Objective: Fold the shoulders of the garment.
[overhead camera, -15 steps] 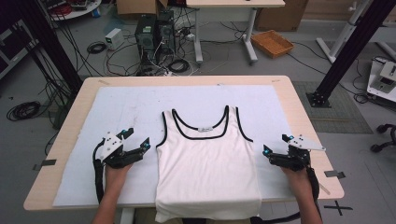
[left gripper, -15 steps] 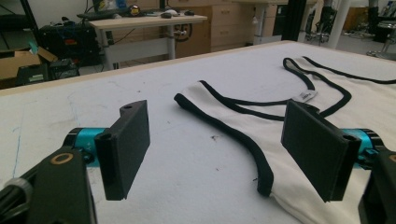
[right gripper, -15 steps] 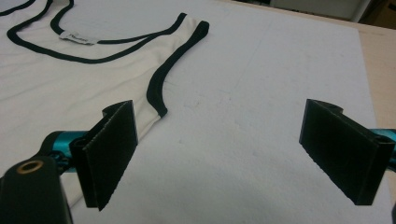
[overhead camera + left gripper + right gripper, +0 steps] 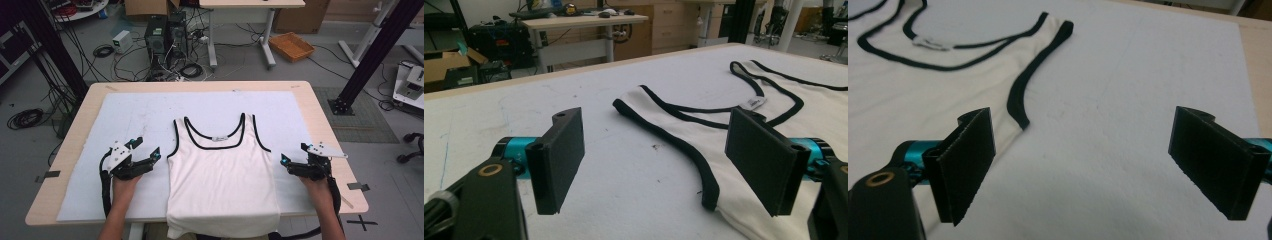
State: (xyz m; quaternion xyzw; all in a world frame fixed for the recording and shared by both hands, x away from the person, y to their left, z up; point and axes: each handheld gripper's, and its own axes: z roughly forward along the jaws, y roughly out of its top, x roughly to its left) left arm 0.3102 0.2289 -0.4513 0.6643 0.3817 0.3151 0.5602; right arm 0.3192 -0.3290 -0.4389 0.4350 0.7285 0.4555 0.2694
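Observation:
A white tank top (image 4: 222, 170) with black trim lies flat, neck away from me, on a white mat (image 4: 145, 112); its hem hangs over the table's front edge. My left gripper (image 4: 147, 148) hovers open just left of the top's armhole, nothing between its jaws. In the left gripper view (image 4: 658, 150) one jaw stands over the tank top (image 4: 724, 145) at the trimmed edge, the other over bare mat. My right gripper (image 4: 294, 154) is open beside the top's right side. In the right gripper view (image 4: 1090, 160) the tank top (image 4: 923, 95) lies to the left.
The mat covers most of a wooden table (image 4: 75, 140). Behind the table on the floor are a computer tower (image 4: 157, 35), tangled cables (image 4: 190, 70) and an orange tray (image 4: 291, 46). A black frame post (image 4: 372, 55) stands at the right.

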